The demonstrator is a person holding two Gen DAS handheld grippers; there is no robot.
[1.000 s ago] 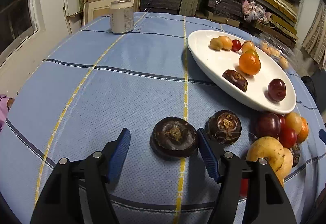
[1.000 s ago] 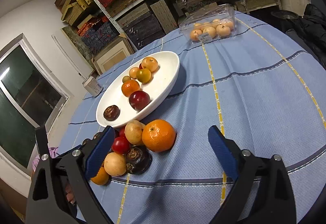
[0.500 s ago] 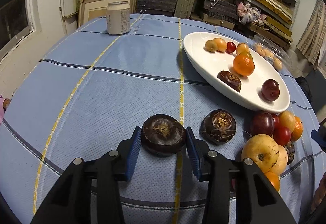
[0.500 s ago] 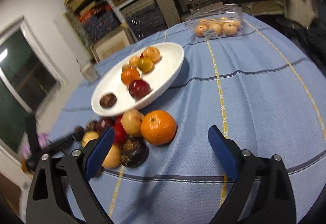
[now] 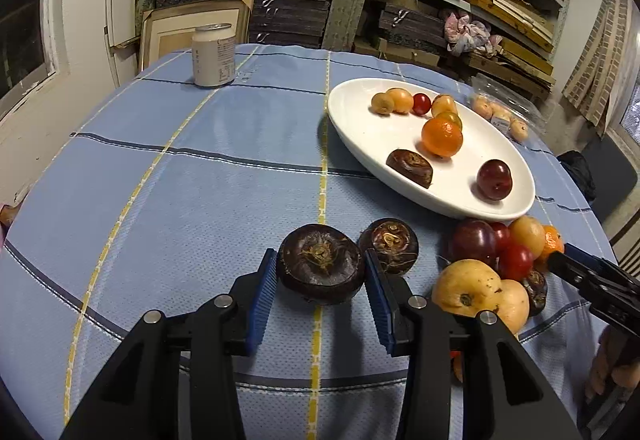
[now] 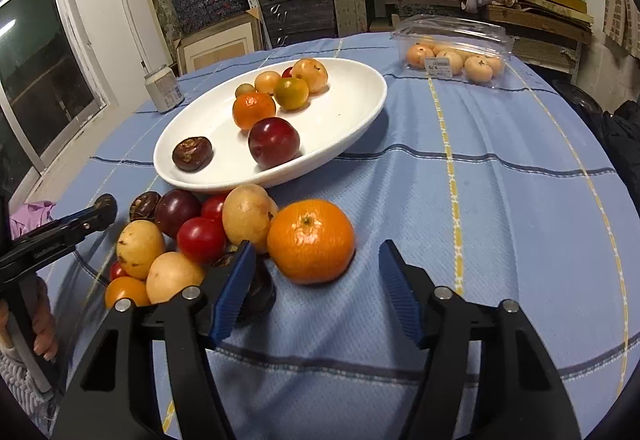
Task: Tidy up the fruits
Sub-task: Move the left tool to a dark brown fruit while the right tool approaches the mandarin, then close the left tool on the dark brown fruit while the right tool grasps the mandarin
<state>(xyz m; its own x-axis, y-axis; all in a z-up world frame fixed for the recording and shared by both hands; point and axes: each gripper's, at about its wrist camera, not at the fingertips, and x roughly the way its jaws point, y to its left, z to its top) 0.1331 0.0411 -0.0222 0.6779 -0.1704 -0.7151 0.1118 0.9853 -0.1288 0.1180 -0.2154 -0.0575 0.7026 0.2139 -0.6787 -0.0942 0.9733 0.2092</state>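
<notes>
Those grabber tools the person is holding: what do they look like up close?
Each is a black plastic frame ending in two angled fingers. The left gripper and right gripper both carry ribbed blue pads and round silver screws. No cables show. A fuzzy pale sleeve shows at one wrist.

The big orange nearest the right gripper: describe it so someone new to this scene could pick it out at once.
Start at the white oval plate on the blue checked tablecloth; a heap of loose fruit lies on the cloth against its near edge. The big orange sits at that heap's right end, just ahead of the closing right gripper. It is the heap's largest fruit and bright orange, with bare cloth on its right.
</notes>
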